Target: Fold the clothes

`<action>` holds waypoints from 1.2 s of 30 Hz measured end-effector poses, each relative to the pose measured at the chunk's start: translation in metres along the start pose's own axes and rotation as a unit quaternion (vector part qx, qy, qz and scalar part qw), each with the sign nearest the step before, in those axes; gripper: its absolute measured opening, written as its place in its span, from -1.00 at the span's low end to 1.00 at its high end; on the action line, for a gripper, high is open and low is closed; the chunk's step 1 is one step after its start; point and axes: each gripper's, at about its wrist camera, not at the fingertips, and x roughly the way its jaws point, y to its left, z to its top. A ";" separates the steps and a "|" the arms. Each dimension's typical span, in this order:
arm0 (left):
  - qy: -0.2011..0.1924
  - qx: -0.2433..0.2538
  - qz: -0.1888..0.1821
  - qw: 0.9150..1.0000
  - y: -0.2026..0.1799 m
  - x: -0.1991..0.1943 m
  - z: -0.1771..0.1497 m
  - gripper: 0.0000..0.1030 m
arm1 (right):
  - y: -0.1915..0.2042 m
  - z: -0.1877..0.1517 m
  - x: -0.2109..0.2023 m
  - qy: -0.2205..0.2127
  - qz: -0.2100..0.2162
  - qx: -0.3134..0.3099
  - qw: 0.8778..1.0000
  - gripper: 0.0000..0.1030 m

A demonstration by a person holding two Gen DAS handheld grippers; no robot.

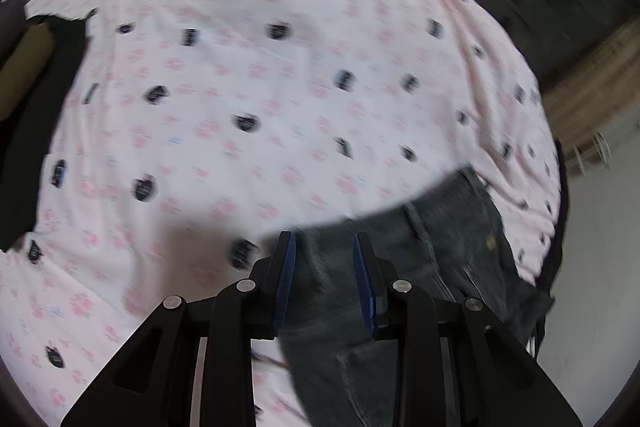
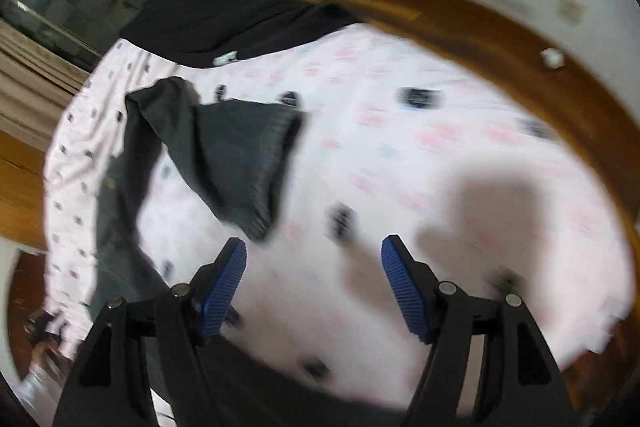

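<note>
Hovering over the bed [image 1: 240, 47], both claws look set to start the fold: the left claw [image 1: 324, 251] is spread, its 2 pads above the jeans [image 1: 440, 247] and gripping nothing. The right claw [image 2: 314, 255] gapes wide and empty, with a raised jeans leg [image 2: 240, 155] just ahead to its left.

Left tool [image 1: 324, 243] fingers parted narrowly, nothing clamped; right tool [image 2: 314, 249] spread wide, also holding nothing.
</note>
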 end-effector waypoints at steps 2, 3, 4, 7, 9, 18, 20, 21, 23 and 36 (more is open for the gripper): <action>0.007 0.019 -0.011 1.000 -0.020 0.004 -0.017 -0.49 | 0.006 0.018 0.032 0.007 0.025 0.024 0.999 0.40; 0.012 0.023 -0.019 0.999 -0.030 0.007 -0.026 -0.49 | 0.006 0.026 0.045 0.007 0.037 0.043 0.998 0.40; 0.018 0.026 -0.027 0.999 -0.039 0.010 -0.035 -0.49 | 0.006 0.035 0.057 0.008 0.051 0.057 0.997 0.40; 0.034 0.037 -0.048 0.998 -0.069 0.022 -0.064 -0.49 | 0.008 0.058 0.087 0.012 0.080 0.073 0.994 0.40; 0.044 0.045 -0.058 0.996 -0.088 0.030 -0.081 -0.49 | 0.013 0.072 0.106 0.018 0.076 0.069 0.995 0.39; 0.079 0.096 -0.084 0.989 -0.161 0.063 -0.134 -0.49 | 0.007 0.101 0.155 0.085 0.135 0.068 0.985 -0.65; 0.085 0.112 -0.088 0.986 -0.177 0.070 -0.144 -0.48 | 0.014 0.108 0.146 0.088 0.136 0.039 0.986 -0.67; 0.090 0.121 -0.093 0.984 -0.185 0.074 -0.149 -0.48 | 0.018 0.112 0.140 0.088 0.134 0.022 0.987 -0.68; 0.103 0.141 -0.098 0.980 -0.203 0.084 -0.159 -0.47 | 0.020 0.122 0.120 0.075 0.127 0.003 0.989 -0.69; 0.152 0.170 -0.067 0.971 -0.255 0.149 -0.187 -0.42 | -0.037 0.238 -0.028 -0.058 0.010 -0.012 0.998 -0.73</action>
